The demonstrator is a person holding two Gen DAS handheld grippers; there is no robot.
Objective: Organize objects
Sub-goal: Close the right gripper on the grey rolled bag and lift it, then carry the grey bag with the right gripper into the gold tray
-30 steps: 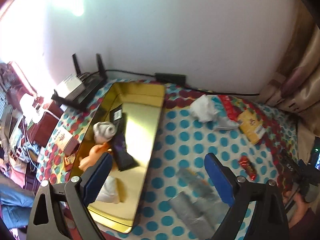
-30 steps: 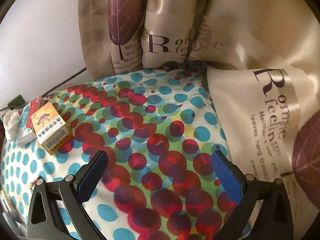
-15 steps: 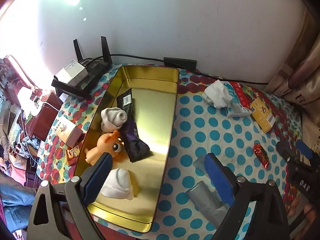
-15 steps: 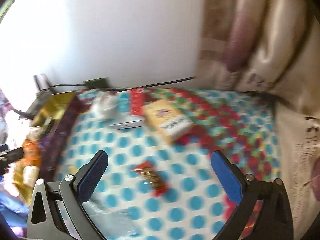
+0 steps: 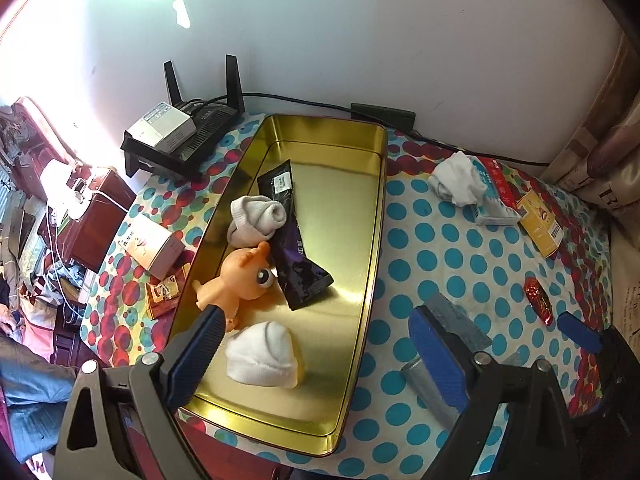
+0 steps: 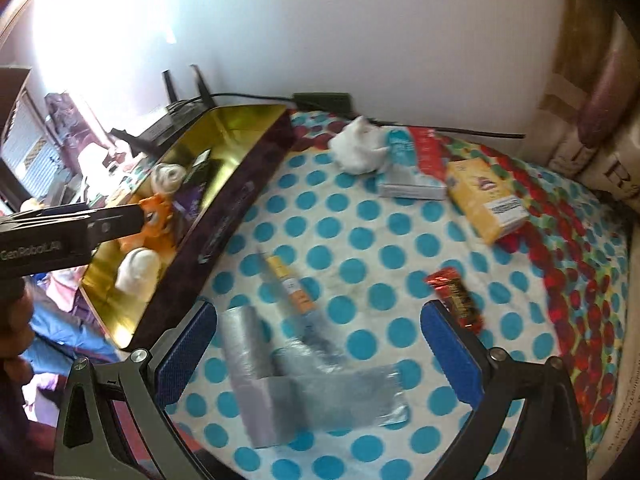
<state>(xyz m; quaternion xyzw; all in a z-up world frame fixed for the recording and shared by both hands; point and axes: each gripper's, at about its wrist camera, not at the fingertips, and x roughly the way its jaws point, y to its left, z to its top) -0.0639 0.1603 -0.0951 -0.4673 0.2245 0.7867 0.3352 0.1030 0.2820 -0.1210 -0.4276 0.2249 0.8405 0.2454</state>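
A gold tray [image 5: 360,148] [image 6: 240,120] lies on the dotted cloth. It holds an orange toy [image 5: 240,280], two rolled white socks [image 5: 260,216] [image 5: 262,356] and a dark purple packet [image 5: 296,264]. My left gripper [image 5: 316,356] is open and empty above the tray's near end. My right gripper [image 6: 320,352] is open and empty above silver foil packets [image 6: 304,384]. On the cloth lie a red candy [image 6: 456,300] [image 5: 540,304], a yellow box [image 6: 484,200] [image 5: 540,224], a white sock [image 6: 360,148] [image 5: 456,180] and a red-and-blue box [image 6: 412,168].
A black router [image 5: 188,136] with a white box on it stands behind the tray by the wall. A small white carton [image 5: 152,244] lies left of the tray. Patterned curtains [image 6: 600,80] hang at the right. Clutter fills the floor at the left.
The right gripper has swung left from the curtain to face the table and the foil packets. The left gripper has pulled back and up, so the whole tray shows.
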